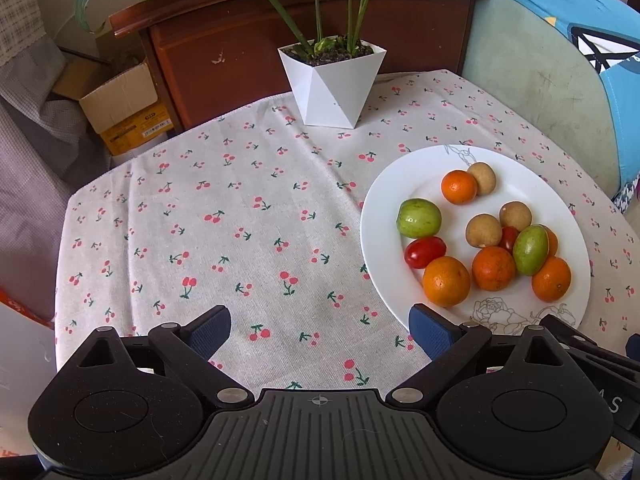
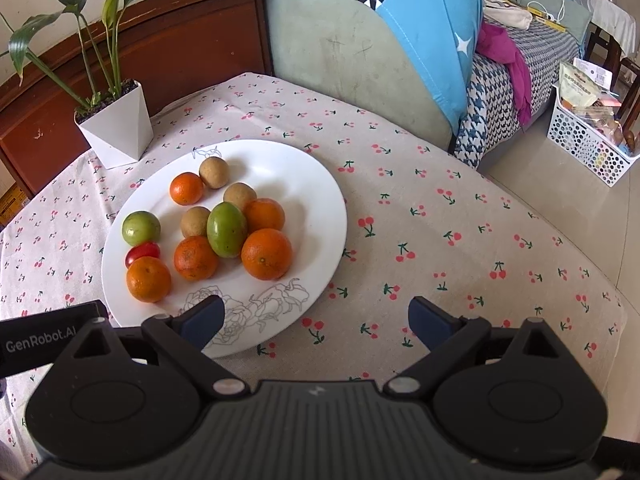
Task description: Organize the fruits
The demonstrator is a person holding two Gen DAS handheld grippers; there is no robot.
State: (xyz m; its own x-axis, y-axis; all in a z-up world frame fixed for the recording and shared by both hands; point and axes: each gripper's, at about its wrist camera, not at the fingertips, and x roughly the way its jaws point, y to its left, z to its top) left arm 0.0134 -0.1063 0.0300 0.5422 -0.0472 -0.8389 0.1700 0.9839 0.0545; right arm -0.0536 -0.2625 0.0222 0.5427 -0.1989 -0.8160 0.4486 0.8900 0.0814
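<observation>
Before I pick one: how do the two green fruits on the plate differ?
The green fruit by the cherry tomato looks rounder and sits apart near the plate's edge; the green fruit in the pile looks longer, more oval. The first touches only the cherry tomato at most; the second leans against oranges and brown fruits. Both are glossy green with a reddish blush, and neither is gripped.

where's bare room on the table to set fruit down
Bare cloth lies left of the plate, in front of the plant pot, and right of the plate toward the sofa. The plate's middle is crowded with fruit; only its far rim is free.
</observation>
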